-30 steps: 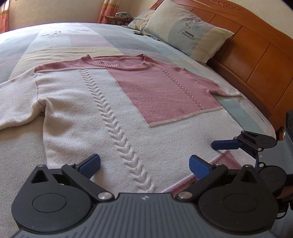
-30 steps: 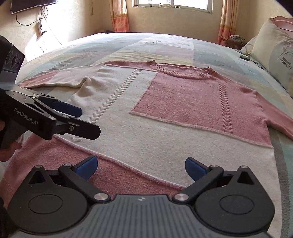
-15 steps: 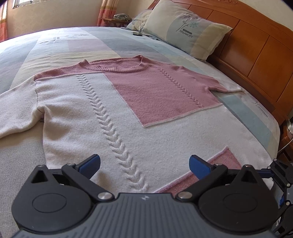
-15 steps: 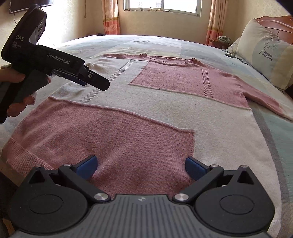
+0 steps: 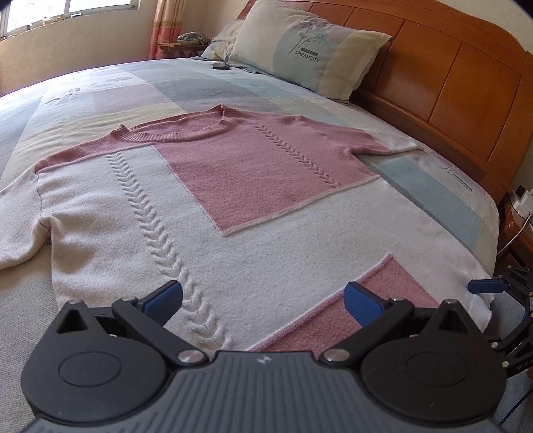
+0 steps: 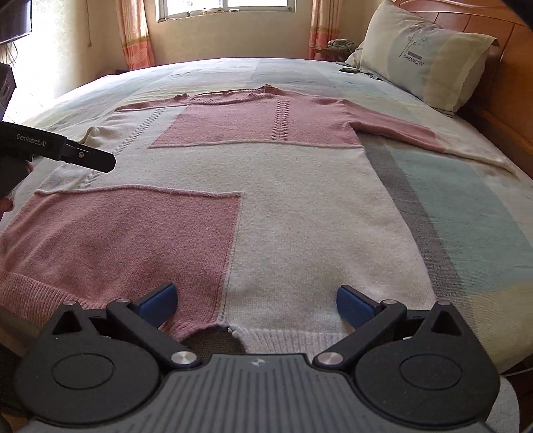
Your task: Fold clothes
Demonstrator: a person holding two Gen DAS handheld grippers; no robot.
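Note:
A pink and cream knitted sweater (image 5: 213, 206) (image 6: 299, 186) lies spread flat on the bed, neckline far, hem near, both sleeves stretched out to the sides. My left gripper (image 5: 263, 301) hovers open over the lower part of the sweater, nothing between its blue pads. My right gripper (image 6: 255, 301) is open just above the ribbed hem (image 6: 283, 336), straddling the seam where pink meets cream. In the right wrist view the left gripper (image 6: 100, 160) shows at the left, held by a hand. The right gripper's tip (image 5: 489, 286) shows at the right edge of the left wrist view.
The bed (image 6: 483, 206) has a pastel patchwork cover. A pillow (image 5: 309, 56) leans on the wooden headboard (image 5: 449, 86). A small dark object (image 5: 220, 67) lies beside the pillows. A nightstand with cables (image 5: 519, 213) stands beside the bed. A window with curtains (image 6: 223, 6) lies beyond.
My right gripper has drawn back from mid-sweater to the hem. My left gripper shifted slightly toward the hem. Both stayed open.

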